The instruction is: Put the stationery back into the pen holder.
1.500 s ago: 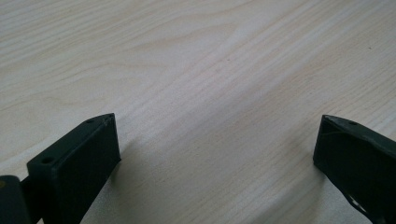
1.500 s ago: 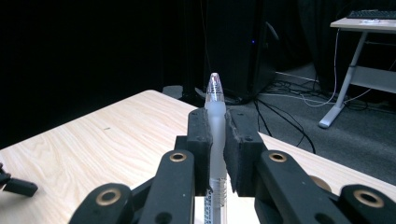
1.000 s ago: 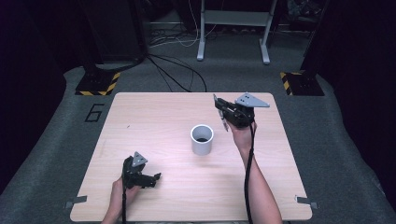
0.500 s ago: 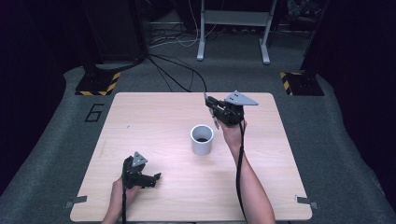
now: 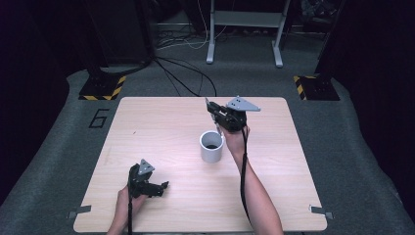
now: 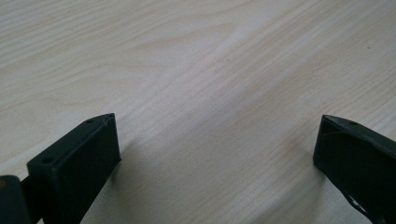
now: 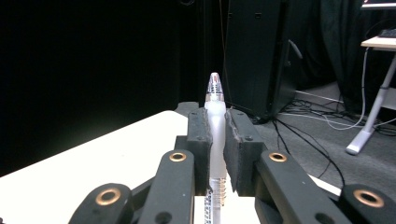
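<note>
My right gripper hovers over the far middle of the wooden table, just behind a white cup. Its jaws are shut on a clear pen, which stands upright between the pads with its tip above them and its spring below; in the right gripper view the gripper points level towards the dark room. My left gripper rests near the front left of the table. In the left gripper view its jaws stand wide open over bare wood with nothing between them.
The cup is open at the top and dark inside. Beyond the table's far edge the floor holds loose cables, a white desk frame and two yellow-black striped blocks. A "6" marks the mat on the left.
My right gripper has moved left along the far side of the table with the pen, closer to the cup. The left gripper has stayed put.
</note>
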Action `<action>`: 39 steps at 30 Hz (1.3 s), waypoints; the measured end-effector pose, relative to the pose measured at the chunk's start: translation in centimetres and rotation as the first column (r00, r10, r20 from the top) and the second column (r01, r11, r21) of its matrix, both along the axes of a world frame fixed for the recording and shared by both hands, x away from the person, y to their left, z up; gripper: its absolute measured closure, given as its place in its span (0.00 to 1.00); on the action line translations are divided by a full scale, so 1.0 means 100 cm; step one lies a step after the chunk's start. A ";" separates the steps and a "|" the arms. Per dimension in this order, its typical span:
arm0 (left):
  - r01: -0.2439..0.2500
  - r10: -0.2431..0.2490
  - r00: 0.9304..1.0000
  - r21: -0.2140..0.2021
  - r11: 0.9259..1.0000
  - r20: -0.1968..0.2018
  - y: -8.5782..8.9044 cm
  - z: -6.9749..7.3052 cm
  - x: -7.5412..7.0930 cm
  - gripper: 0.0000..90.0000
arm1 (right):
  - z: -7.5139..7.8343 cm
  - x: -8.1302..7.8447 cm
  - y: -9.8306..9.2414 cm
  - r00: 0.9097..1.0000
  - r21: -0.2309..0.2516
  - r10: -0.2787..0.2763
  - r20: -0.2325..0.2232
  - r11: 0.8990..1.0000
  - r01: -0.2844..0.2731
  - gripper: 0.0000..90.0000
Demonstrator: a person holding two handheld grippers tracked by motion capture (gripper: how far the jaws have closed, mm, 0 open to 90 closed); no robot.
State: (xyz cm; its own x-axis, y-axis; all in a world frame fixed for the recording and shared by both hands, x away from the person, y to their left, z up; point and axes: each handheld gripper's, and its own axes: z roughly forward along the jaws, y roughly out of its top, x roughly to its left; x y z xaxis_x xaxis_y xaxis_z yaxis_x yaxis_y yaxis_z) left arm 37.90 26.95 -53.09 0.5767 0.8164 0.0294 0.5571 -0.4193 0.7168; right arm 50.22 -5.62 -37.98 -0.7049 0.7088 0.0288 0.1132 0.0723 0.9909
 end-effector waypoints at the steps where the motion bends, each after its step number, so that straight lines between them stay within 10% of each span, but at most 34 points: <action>1: 0.000 0.000 1.000 -0.001 1.000 0.000 0.000 0.000 0.000 0.00 | -0.001 0.001 0.002 1.000 -0.001 0.007 -0.007 1.000 -0.007 0.90; 19: 0.003 -0.003 1.000 0.003 1.000 -0.001 0.000 0.000 0.000 0.00 | -0.031 0.008 0.030 0.995 -0.065 0.070 -0.078 0.995 -0.075 0.90; 39: -0.002 0.002 1.000 -0.003 1.000 0.001 0.000 0.000 0.000 0.00 | -0.052 0.001 0.018 0.986 -0.161 0.063 -0.154 0.983 -0.088 0.89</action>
